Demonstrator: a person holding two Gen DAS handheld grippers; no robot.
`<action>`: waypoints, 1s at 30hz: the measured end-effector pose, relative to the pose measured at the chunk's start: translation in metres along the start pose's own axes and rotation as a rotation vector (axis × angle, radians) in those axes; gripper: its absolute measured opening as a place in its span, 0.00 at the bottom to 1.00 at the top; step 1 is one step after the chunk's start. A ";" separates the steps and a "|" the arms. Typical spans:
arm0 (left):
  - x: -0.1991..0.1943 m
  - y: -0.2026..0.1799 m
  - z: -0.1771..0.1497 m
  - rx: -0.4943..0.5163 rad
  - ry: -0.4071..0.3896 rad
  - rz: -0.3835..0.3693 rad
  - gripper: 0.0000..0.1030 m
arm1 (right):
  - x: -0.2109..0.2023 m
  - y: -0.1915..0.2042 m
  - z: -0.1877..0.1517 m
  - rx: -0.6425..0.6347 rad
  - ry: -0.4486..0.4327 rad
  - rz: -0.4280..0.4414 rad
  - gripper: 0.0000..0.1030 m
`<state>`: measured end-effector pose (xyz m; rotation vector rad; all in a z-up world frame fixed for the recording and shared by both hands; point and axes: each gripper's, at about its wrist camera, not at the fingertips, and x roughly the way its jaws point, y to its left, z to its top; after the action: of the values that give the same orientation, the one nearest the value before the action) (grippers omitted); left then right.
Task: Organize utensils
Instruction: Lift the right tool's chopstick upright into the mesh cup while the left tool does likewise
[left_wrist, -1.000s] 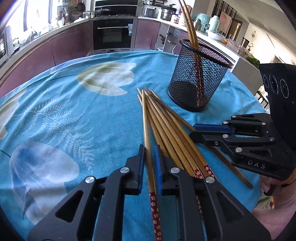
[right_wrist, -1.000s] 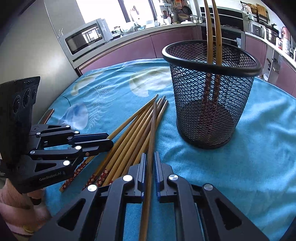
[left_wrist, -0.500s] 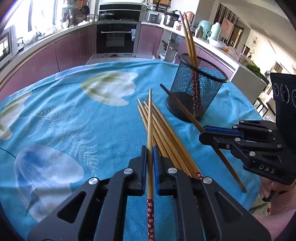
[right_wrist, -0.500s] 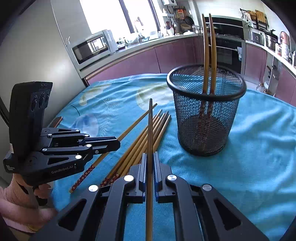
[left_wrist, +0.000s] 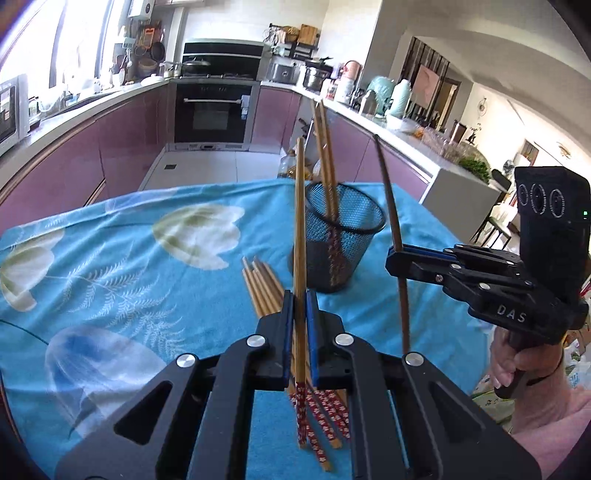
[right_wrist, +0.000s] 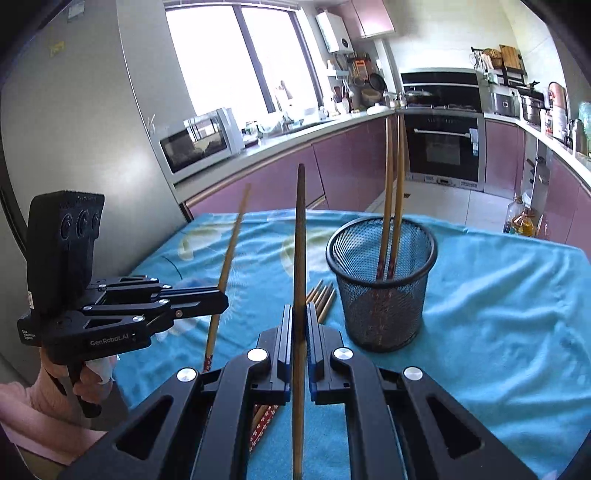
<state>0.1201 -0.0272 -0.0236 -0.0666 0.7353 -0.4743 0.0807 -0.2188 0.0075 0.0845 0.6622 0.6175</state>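
Left wrist view
Left tongs (left_wrist: 300, 306): clamped on a light bamboo chopstick with a red flowered handle (left_wrist: 300, 236); long axis steep, bare tip up, handle end down.
Right tongs (left_wrist: 397, 256): closed on a darker brown wooden chopstick (left_wrist: 391, 206), near upright, tip up.
Black wire-mesh cup (left_wrist: 338, 245): upright on the blue flower-print cloth of the worktop (left_wrist: 122, 258), two chopsticks standing inside.
Loose bundle of bamboo chopsticks (left_wrist: 264, 288): flat on the cloth just before the cup, tips pointing away.

Right wrist view
Right tongs (right_wrist: 300, 328): grip the darker chopstick (right_wrist: 300, 240), tip up.
Left tongs (right_wrist: 218, 301): pinch the light chopstick (right_wrist: 231, 251), leaning slightly right.
Cup (right_wrist: 382, 284): right of both.
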 end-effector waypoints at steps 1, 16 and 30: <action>-0.005 -0.002 0.003 0.002 -0.013 -0.008 0.07 | -0.004 -0.001 0.003 0.000 -0.011 0.003 0.06; -0.037 -0.015 0.069 -0.023 -0.185 -0.086 0.07 | -0.040 -0.011 0.063 -0.043 -0.163 -0.004 0.06; -0.031 -0.035 0.124 0.017 -0.239 -0.072 0.07 | -0.058 -0.024 0.104 -0.063 -0.284 -0.071 0.06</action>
<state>0.1682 -0.0577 0.0956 -0.1323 0.4955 -0.5306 0.1191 -0.2592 0.1152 0.0872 0.3691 0.5445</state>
